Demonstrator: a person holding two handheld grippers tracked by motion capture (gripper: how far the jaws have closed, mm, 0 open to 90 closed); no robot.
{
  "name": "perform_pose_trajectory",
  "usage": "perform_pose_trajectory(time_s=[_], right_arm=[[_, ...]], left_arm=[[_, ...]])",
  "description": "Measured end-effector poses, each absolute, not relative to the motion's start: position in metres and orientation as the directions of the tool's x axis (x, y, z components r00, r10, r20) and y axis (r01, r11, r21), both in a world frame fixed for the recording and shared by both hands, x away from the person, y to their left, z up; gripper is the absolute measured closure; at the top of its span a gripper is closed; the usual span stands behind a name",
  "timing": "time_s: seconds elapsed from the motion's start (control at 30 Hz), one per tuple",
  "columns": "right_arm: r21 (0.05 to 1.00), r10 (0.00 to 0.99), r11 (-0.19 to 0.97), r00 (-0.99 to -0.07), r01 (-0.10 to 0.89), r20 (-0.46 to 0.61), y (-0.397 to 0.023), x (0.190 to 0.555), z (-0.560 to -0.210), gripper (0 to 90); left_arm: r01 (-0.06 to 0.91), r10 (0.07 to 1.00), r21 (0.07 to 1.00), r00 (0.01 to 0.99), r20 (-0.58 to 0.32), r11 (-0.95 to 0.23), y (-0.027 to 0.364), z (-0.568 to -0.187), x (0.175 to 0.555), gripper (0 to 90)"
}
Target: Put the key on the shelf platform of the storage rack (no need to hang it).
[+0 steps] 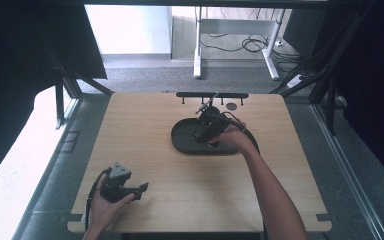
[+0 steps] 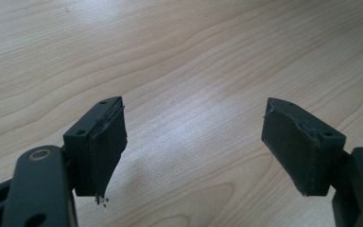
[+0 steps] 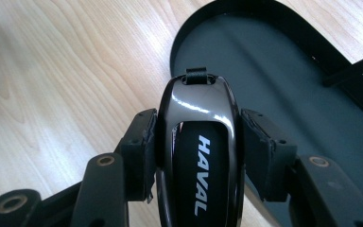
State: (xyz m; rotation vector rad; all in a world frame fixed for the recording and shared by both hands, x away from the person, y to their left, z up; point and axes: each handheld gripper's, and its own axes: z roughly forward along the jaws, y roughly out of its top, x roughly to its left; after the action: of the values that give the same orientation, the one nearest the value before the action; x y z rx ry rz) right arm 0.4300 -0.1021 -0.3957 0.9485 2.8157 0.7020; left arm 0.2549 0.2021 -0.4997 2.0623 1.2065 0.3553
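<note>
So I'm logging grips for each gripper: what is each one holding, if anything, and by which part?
The right gripper is shut on the HAVAL car key fob, its pads clamping the fob's two long sides. The left gripper is open and holds nothing.

"HAVAL" in white on the black key fob (image 3: 198, 161)

The left hand (image 1: 105, 207) rests low at the near left, holding its tool (image 1: 139, 190) level with the jaws spread wide — nothing between them. The right forearm reaches forward and slants leftward, its hand (image 1: 232, 136) wrapped around the right tool (image 1: 203, 134) — jaws clamped hard, pads (image 3: 139, 153) pressing from both sides.
</note>
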Motion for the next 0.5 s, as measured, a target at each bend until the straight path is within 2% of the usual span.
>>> perform_pose_trajectory(time_s=[0.5], right_arm=[[0.408,0.588,0.724,-0.807,0.556,0.057,-0.097,0.462,-0.428,49.2]], left_arm=[[0.655,0.844,0.692,0.522,-0.123,-0.304,0.204,-0.501,0.255,23.0]])
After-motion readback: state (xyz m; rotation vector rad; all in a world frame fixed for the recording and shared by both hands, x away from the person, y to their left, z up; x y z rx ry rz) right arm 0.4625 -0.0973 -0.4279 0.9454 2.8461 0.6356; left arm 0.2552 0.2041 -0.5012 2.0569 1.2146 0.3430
